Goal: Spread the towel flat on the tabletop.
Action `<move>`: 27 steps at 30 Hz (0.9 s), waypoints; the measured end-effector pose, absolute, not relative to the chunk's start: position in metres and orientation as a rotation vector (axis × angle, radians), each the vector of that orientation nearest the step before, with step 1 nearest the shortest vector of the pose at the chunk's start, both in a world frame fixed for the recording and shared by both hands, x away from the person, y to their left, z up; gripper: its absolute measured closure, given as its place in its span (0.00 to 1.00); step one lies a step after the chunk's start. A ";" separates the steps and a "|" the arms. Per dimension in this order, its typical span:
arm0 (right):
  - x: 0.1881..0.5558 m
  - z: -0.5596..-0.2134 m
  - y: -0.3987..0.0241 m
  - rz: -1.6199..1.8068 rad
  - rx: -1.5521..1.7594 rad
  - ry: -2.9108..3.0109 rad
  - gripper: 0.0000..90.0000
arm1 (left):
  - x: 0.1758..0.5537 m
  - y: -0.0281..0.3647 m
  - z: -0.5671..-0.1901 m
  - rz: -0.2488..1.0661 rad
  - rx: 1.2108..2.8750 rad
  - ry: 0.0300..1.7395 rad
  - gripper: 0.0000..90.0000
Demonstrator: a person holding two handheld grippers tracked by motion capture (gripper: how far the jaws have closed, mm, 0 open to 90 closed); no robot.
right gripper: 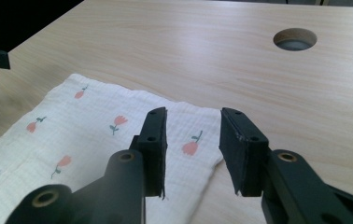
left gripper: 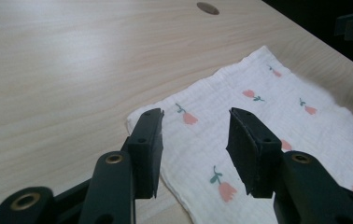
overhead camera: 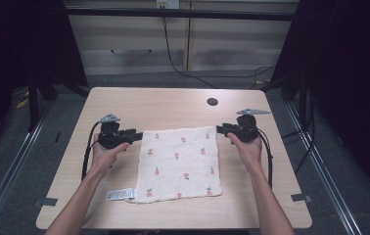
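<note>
A white cloth printed with small pink tulips lies flat on the wooden table. My left gripper is at the cloth's far left corner. In the left gripper view the cloth lies under and between the parted jaws of that gripper, with nothing pinched. My right gripper is at the far right corner. In the right gripper view its jaws stand apart above the cloth corner, and this gripper grips nothing.
A white label sticks out at the cloth's near left corner. A round cable hole is in the tabletop behind the cloth. Bare wood surrounds the cloth; dark curtains and floor rails flank the table.
</note>
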State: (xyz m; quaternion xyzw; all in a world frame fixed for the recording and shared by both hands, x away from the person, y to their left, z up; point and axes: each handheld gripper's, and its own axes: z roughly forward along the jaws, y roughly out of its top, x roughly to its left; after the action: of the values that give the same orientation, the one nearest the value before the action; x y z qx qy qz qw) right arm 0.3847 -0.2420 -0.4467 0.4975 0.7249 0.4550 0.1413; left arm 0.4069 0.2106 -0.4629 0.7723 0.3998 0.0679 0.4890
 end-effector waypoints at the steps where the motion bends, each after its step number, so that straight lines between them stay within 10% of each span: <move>1: 0.382 -0.444 -0.245 1.310 1.437 2.091 0.64 | 0.403 0.213 -0.460 0.169 1.886 0.956 0.61; 27: 0.348 -0.491 -0.206 1.223 1.279 2.445 0.80 | 0.369 0.183 -0.504 0.027 2.133 0.791 0.76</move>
State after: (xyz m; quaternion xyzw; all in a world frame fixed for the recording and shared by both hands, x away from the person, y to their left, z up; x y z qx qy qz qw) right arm 0.3479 -0.2061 -0.4911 0.4229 0.8085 0.4045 0.0615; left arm 0.3690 0.1828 -0.5043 0.8508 0.3156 0.0107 0.4200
